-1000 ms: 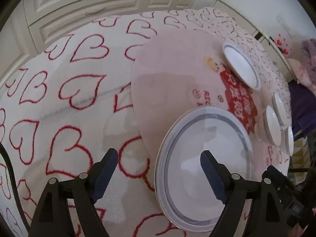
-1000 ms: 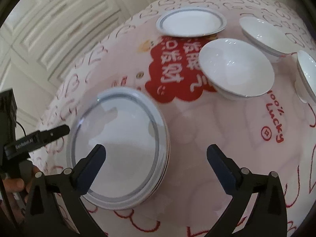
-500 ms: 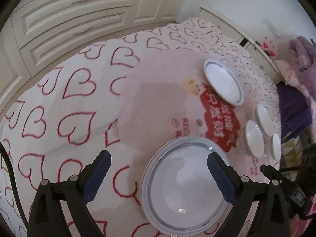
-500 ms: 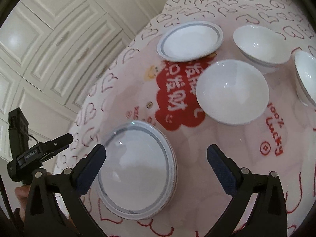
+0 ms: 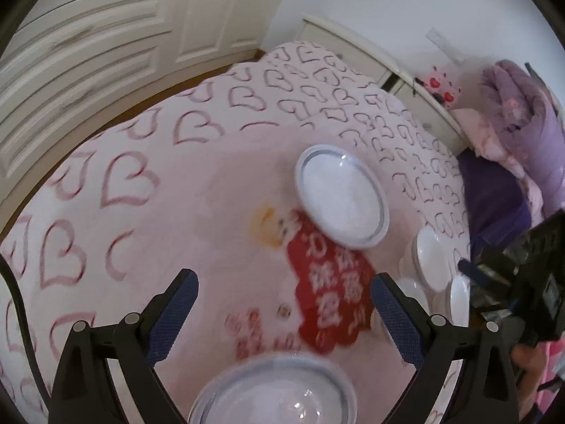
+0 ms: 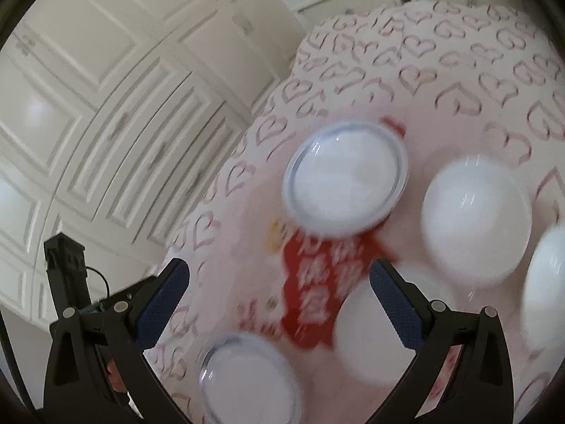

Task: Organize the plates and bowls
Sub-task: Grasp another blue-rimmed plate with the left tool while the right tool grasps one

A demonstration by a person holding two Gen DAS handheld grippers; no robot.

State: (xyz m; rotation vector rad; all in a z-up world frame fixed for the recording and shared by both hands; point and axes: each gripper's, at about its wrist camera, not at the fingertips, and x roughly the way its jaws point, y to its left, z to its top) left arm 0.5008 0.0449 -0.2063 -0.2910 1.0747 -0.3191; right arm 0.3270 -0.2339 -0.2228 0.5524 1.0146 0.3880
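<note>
Both tongs are wide apart and hold nothing. The left tongs (image 5: pixel 284 309) hang high over the pink mat (image 5: pixel 212 212). The near plate (image 5: pixel 275 388) sits just below them, and the far plate (image 5: pixel 342 198) lies ahead and a bit to the right. The right tongs (image 6: pixel 279 293) also hang high. One bowl (image 6: pixel 370 332) sits right under their right finger, and two more bowls (image 6: pixel 476 219) lie off to the right.

I think the next job is to fetch the far plate. Go down slowly. Slide one finger under its rim and pinch the edge. Keep it flat, since plates are slippery.
</note>
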